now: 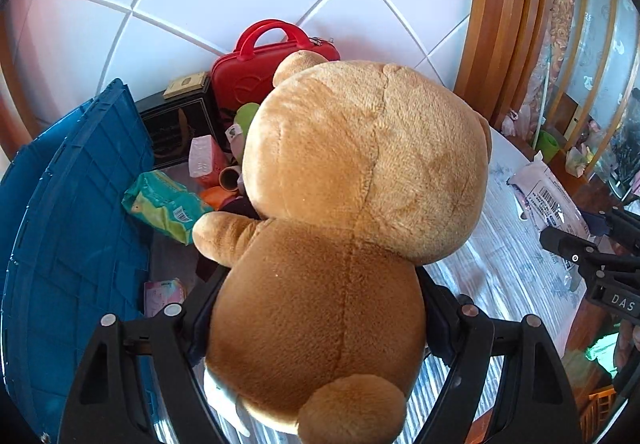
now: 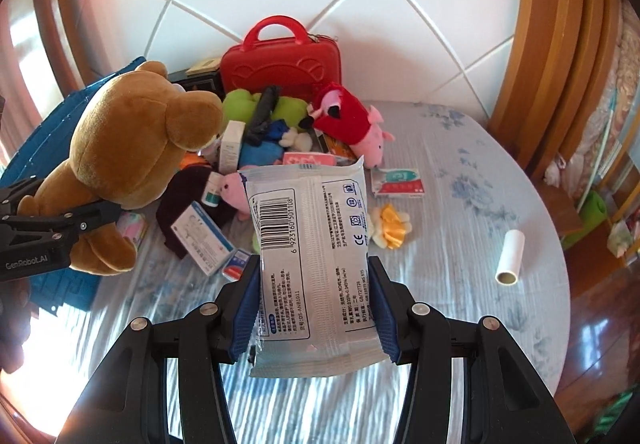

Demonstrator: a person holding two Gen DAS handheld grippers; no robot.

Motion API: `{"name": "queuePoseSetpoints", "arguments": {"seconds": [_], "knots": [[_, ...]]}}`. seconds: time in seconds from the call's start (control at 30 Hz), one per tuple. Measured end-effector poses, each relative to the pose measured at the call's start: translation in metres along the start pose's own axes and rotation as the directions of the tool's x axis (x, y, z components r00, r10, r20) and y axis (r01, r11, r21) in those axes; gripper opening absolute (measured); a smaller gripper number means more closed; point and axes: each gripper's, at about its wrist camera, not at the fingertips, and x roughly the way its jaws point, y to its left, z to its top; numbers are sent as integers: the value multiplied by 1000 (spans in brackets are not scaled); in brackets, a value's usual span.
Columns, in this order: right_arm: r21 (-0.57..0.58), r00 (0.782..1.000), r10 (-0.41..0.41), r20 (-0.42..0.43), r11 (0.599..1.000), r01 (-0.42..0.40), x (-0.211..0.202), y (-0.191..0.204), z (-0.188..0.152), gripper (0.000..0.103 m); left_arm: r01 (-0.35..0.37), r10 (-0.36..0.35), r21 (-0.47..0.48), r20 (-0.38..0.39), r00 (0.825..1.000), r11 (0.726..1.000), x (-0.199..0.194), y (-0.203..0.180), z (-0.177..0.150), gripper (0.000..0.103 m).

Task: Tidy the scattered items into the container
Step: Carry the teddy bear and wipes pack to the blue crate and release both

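You are mid-carry: your left gripper [image 1: 320, 324] clasps the teddy bear [image 1: 352, 204] between its jaws, your right gripper [image 2: 316, 308] pinches the white packet [image 2: 312, 244]. Next, release both over the blue container [image 1: 80, 204], probably left of your jaws.

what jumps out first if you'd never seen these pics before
The big brown teddy bear fills the left wrist view, clamped in the left gripper. In the right wrist view, a white wipes packet stands in the right gripper, with a red carry case behind the toy pile.
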Motion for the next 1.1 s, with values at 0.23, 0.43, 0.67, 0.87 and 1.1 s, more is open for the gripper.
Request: {"name": "queuePoseSetpoints", "arguments": {"seconds": [0.23,0.43,0.67,0.87,1.1], "knots": [[-26,999,12,36,1000,-11,-25,12,3,49,-21,22,-7,16,1000,1000,-23,8,-7,81],[-44,998,24,66,999,-21,-40,23,9,49,-26,26,-5,39,999,1000,-40,11,-7,81],[-57,995,40,91,998,-35,-56,43,15,49,-30,31,-8,63,998,1000,-61,21,-5,81],[-71,991,52,124,997,-43,-73,67,24,49,-34,36,-27,96,995,999,-84,40,-5,81],[-93,987,73,146,994,-60,-84,109,36,49,-47,54,-70,115,992,996,-106,77,-7,81]]}}
